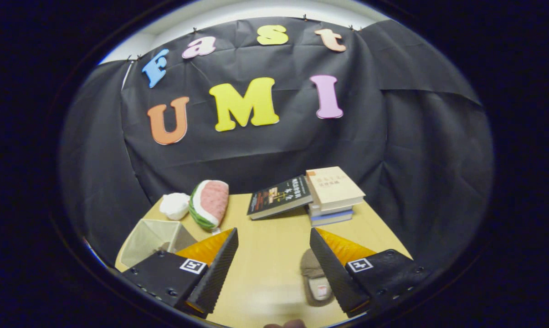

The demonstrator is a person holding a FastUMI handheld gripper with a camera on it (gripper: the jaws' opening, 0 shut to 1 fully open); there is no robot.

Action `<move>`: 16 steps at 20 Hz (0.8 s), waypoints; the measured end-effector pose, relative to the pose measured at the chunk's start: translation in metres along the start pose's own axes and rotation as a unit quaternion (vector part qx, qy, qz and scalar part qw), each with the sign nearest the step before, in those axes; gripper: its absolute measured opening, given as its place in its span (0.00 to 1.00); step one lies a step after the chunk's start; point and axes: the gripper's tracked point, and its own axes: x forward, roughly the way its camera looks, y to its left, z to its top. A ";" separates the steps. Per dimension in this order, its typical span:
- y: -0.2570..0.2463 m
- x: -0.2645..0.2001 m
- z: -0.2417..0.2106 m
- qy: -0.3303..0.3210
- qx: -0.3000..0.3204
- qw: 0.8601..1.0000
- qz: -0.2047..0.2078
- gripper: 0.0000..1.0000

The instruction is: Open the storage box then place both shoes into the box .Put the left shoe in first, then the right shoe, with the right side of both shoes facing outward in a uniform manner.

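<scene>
A light wooden table (pixel 274 255) stands against the black cloth wall (pixel 415 150).

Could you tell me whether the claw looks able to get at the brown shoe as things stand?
Probably yes: the open claw holds nothing, and the brown shoe lies on the table just inside its right finger, uncovered.

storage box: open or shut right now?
Open. The storage box beside the left finger shows its bare inner walls, with no lid over the top. The tongs are spread wide, holding nothing; a shoe lies by the right finger.
</scene>
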 end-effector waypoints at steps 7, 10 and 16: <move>-0.112 0.028 -0.058 0.055 -0.031 0.998 -0.011 0.96; -0.134 0.045 -0.098 0.106 -0.036 0.994 -0.010 0.96; -0.123 0.081 -0.160 0.187 -0.048 0.981 0.010 0.97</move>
